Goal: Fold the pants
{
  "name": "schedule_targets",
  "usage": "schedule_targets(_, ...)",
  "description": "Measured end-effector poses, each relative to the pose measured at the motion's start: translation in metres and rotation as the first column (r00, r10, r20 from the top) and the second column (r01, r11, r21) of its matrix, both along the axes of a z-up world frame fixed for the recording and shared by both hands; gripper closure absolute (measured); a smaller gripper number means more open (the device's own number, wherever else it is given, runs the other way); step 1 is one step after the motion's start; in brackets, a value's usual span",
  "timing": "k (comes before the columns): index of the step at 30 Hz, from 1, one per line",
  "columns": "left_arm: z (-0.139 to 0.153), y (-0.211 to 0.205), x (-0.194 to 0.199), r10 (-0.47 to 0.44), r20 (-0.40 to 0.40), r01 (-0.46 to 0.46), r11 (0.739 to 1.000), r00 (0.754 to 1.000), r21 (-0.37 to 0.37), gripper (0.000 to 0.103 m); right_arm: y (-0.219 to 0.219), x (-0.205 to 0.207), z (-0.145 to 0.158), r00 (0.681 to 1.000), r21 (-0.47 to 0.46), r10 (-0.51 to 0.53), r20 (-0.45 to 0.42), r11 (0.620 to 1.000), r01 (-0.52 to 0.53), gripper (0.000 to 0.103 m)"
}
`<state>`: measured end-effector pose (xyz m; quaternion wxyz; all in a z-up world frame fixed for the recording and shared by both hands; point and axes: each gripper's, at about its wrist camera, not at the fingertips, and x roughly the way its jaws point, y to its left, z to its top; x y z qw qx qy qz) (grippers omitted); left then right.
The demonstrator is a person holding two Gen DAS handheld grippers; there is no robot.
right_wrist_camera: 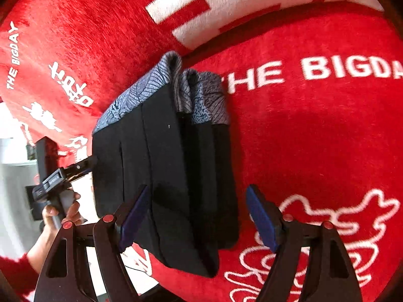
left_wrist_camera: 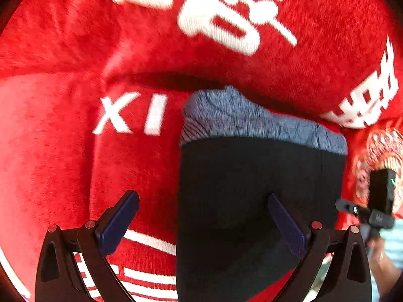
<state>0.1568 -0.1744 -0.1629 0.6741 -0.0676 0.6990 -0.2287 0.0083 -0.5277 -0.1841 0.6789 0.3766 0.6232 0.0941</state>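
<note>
The folded black pants [left_wrist_camera: 252, 201] with a blue-grey patterned waistband [left_wrist_camera: 239, 115] lie on a red blanket [left_wrist_camera: 63, 151]. My left gripper [left_wrist_camera: 201, 196] is open just above them. Its right finger [left_wrist_camera: 284, 221] is over the black cloth and its left finger [left_wrist_camera: 121, 221] is over the blanket, so the pants' left edge runs between them. In the right wrist view the pants [right_wrist_camera: 163, 176] lie in several folded layers, waistband [right_wrist_camera: 151, 85] at the far end. My right gripper [right_wrist_camera: 199, 188] is open, straddling their near right part without pressing on them.
The red blanket [right_wrist_camera: 314, 138] has white lettering and drawings and rises in a soft fold behind the pants. A hand [right_wrist_camera: 63, 211] holds the left gripper [right_wrist_camera: 58, 176] at the pants' left edge. The right gripper's body [left_wrist_camera: 377, 201] shows at the right edge of the left wrist view.
</note>
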Motion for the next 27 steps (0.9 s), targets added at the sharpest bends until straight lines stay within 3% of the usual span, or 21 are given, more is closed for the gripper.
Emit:
schedule_targets(11, -0.023, -0.019, 0.003, -0.107, -0.005, 0.107, 0.992, 0.994, -0.069, 0.0, -0.003, 0.009, -0.027, 0.997, 0.164, 0.065, 0.051, 0.984, -0.073, 0.021)
schedule_targets(16, -0.038, -0.024, 0.001, -0.067, -0.055, 0.06, 0.991, 0.996, -0.123, 0.0, 0.001, 0.018, -0.032, 0.995, 0.196, 0.07, 0.077, 0.977, -0.084, 0.021)
schedule_targets(20, -0.033, -0.024, -0.005, -0.035, -0.022, 0.032, 0.994, 0.999, -0.108, 0.0, -0.001, 0.022, -0.035, 0.999, 0.221, 0.025, 0.035, 0.975, -0.032, 0.025)
schedule_targets(22, -0.03, -0.025, -0.009, -0.018, -0.009, 0.017, 0.995, 1.0, -0.102, 0.003, 0.0, 0.021, -0.033, 1.0, 0.206, 0.01, 0.021, 0.978, -0.014, 0.03)
schedule_targets(24, -0.024, -0.025, -0.012, -0.009, 0.003, 0.01, 0.992, 1.0, -0.123, 0.021, 0.002, 0.022, -0.031, 1.0, 0.197, 0.004, 0.016, 0.98, -0.008, 0.034)
schedule_targets(27, -0.013, -0.026, -0.018, -0.007, 0.041, 0.011, 0.994, 0.999, -0.112, 0.028, 0.004, 0.024, -0.028, 1.0, 0.205, 0.004, 0.014, 0.979, -0.007, 0.041)
